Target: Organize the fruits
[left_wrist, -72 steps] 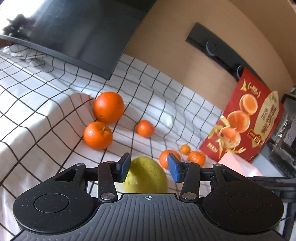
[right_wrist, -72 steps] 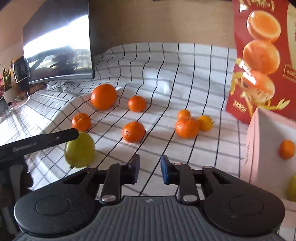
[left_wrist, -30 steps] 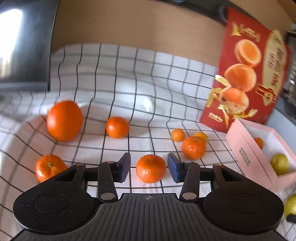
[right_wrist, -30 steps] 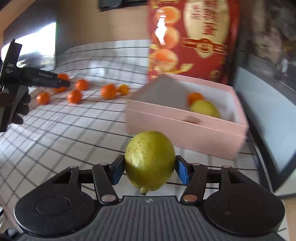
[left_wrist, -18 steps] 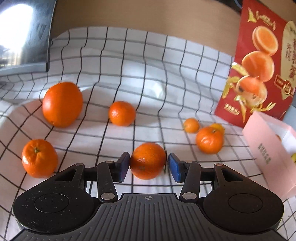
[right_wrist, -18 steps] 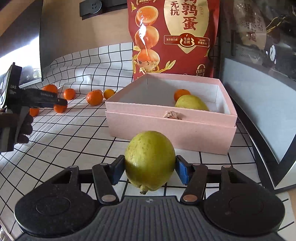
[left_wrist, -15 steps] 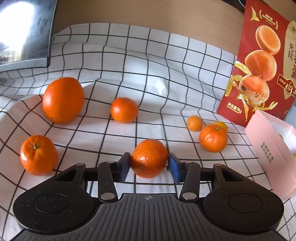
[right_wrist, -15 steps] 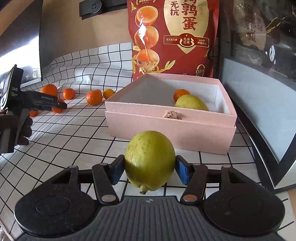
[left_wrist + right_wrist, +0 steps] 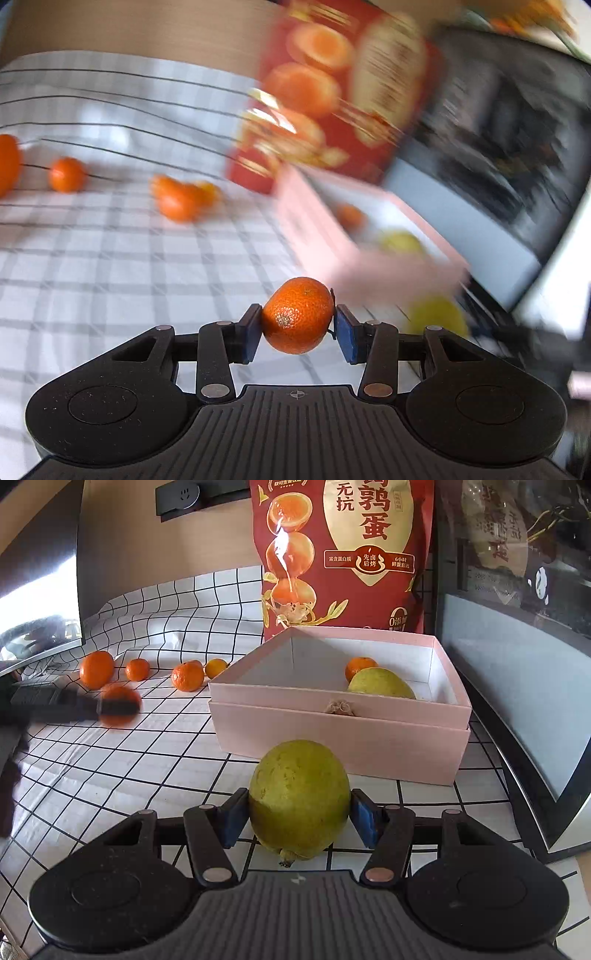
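My left gripper (image 9: 298, 330) is shut on a mandarin (image 9: 297, 314), held clear of the checked cloth; the left wrist view is blurred by motion. Ahead and to its right stands the pink box (image 9: 314, 236) with an orange fruit (image 9: 350, 216) and a yellow-green fruit (image 9: 400, 242) inside. My right gripper (image 9: 299, 818) is shut on a yellow-green guava (image 9: 299, 794), just in front of the pink box (image 9: 340, 738), which holds a mandarin (image 9: 360, 664) and a guava (image 9: 380, 685). The left gripper (image 9: 114, 707) with its mandarin shows blurred at the left of the right wrist view.
Several oranges and mandarins (image 9: 96, 669) lie on the checked cloth (image 9: 110, 775) left of the box. A red snack bag (image 9: 343, 554) stands behind the box. A dark monitor (image 9: 37, 583) is at the far left, a glass-fronted appliance (image 9: 517, 627) at the right.
The left gripper closed on a mandarin, lifted it and swung right toward the pink box. The right gripper, holding the guava, has stayed before the box.
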Motion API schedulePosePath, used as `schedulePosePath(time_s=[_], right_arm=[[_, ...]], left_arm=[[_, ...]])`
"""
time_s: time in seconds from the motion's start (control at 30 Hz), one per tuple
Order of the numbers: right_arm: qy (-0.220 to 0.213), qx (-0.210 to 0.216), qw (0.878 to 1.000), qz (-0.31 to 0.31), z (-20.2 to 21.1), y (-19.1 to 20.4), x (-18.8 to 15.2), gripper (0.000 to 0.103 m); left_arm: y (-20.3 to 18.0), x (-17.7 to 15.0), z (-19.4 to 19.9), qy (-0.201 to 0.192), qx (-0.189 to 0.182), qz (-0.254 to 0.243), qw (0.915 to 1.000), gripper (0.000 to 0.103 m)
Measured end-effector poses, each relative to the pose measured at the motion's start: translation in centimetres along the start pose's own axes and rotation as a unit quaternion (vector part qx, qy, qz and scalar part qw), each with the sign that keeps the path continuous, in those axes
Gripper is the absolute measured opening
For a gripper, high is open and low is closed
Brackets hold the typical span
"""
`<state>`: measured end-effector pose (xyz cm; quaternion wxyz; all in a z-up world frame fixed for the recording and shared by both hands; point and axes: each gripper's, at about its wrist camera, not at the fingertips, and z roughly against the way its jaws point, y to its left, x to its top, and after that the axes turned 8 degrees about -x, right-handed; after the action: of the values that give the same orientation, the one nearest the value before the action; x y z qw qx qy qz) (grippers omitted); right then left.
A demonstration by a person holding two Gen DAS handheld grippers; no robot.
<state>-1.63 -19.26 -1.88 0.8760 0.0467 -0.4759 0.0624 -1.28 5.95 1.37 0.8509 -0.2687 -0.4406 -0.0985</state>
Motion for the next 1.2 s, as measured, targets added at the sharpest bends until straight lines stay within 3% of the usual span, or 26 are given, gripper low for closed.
schedulePosePath(time_s=[0.17,0.3,0.4,0.5,0.63,0.8,1.0,1.1,1.2], right_arm=[[-0.003,-0.004,1.0,0.0,0.1,0.0,0.0,0.06],[-0.007,-0.006,1.0,-0.006,0.2,-0.2,0.0,0.07],[0.007,0.0,1.0,-0.007,-0.2,-0.2,0.2,0.071],[0.023,0.001,1.0,-0.007,-0.8,-0.2,0.3,0.07],[0.006,0.011,1.0,-0.004,-0.2,-0.2,0.1,0.059],[0.008,0.011,1.0,-0.001,0.1,0.1,0.0,0.058],[0.03,0.088,0.996,0.004,1.9,-0.1,-0.8,0.058],[0.037,0.105,0.994,-0.011,2.1,-0.8,-0.8,0.059],[0.043,0.116,0.992,-0.024,2.0,-1.6,-0.5,0.068]], left_arm=[[-1.9,-2.4,-1.3,0.008,-0.016,0.0,0.9998,0.048],[-1.0,-2.3,-1.0,-0.005,-0.009,0.031,0.9995,0.048],[-0.4,-2.2,-1.4,-0.004,0.006,0.045,0.999,0.048],[-0.1,-2.4,-1.2,-0.008,0.001,0.053,0.9986,0.048],[0.2,-2.6,-1.1,-0.011,-0.005,0.065,0.9978,0.048],[0.3,-2.6,-1.2,-0.012,-0.007,0.068,0.9976,0.048],[0.3,-2.5,-1.2,-0.012,-0.007,0.067,0.9976,0.048],[0.0,-2.5,-1.3,-0.008,0.001,0.056,0.9984,0.048],[-1.1,-2.3,-1.8,0.004,0.02,0.023,0.9995,0.048]])
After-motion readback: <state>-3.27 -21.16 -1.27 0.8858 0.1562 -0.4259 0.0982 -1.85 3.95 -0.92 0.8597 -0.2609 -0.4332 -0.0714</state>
